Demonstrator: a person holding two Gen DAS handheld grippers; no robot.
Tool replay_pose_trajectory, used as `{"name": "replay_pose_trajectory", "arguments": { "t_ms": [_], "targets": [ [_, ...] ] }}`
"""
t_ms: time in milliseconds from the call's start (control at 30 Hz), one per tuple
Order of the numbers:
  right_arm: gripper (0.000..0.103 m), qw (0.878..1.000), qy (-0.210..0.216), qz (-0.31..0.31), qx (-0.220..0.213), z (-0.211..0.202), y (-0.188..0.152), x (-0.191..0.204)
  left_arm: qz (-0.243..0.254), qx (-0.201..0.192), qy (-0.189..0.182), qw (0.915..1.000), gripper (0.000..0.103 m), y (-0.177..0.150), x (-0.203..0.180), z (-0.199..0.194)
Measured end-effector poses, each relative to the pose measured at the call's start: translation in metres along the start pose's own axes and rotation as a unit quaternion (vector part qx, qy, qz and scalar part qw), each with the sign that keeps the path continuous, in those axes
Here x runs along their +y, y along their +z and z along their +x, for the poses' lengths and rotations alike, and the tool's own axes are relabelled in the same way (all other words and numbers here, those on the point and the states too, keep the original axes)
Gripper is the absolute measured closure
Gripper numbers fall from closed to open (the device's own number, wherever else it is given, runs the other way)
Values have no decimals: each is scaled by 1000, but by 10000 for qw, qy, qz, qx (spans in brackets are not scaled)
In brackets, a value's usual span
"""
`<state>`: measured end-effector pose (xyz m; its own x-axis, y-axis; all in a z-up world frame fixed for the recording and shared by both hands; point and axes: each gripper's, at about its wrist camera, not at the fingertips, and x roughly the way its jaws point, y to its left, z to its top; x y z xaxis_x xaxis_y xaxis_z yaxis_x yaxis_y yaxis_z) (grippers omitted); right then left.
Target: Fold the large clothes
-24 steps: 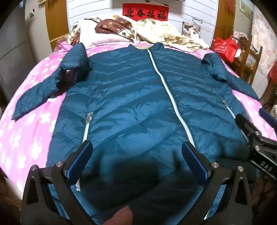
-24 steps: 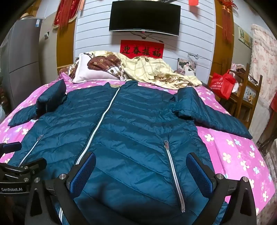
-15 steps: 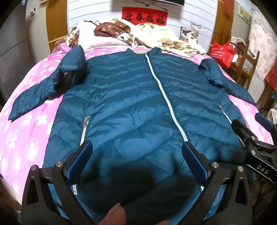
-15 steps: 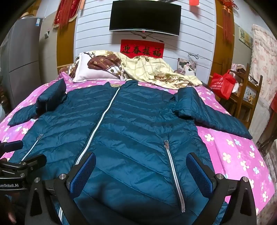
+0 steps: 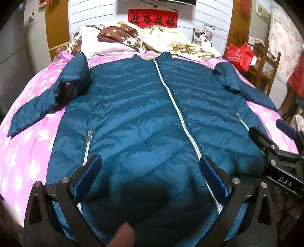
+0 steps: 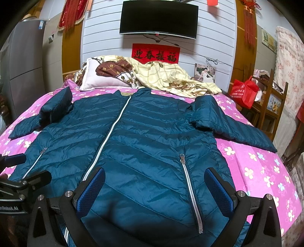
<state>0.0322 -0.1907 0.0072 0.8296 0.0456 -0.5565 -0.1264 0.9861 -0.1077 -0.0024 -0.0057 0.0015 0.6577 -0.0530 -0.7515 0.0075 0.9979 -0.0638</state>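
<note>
Jacket point(image 5: 136, 121) lay zipped, front-up on bed point(image 6: 256, 171) for folding; I held left gripper point(image 5: 150, 171) and right gripper point(image 6: 154, 182) agape, empty, above hem.

A white panelled wall point(image 6: 98, 47) is seen at twelve o'clock, with a dark curved screen point(image 6: 158, 18) mounted above a red banner point(image 6: 155, 53). Below, a bed in pink flowered sheet point(image 6: 256, 167) is spread, pillows point(image 6: 98, 79) and a crumpled yellow quilt point(image 6: 161, 76) heaped at its head. At two o'clock a wooden shelf point(image 6: 273, 106) with a red bag point(image 6: 244, 90) is found; at ten o'clock, a grey cabinet point(image 6: 24, 57).
</note>
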Motion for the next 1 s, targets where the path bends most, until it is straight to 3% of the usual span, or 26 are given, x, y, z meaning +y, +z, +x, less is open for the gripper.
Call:
{"name": "replay_pose_trajectory", "arguments": {
  "t_ms": [267, 567, 1000],
  "targets": [
    [0, 10000, 4, 3, 0, 0, 1, 0, 58, 36, -337, 9994, 0, -2, -4, -7],
    [0, 10000, 7, 3, 6, 0, 1, 0, -16, -140, -266, 9995, 0, -3, 1, -6],
    [0, 10000, 1, -5, 11, 0, 0, -1, -209, 44, -151, 9997, 0, -7, 8, 4]
  ]
}}
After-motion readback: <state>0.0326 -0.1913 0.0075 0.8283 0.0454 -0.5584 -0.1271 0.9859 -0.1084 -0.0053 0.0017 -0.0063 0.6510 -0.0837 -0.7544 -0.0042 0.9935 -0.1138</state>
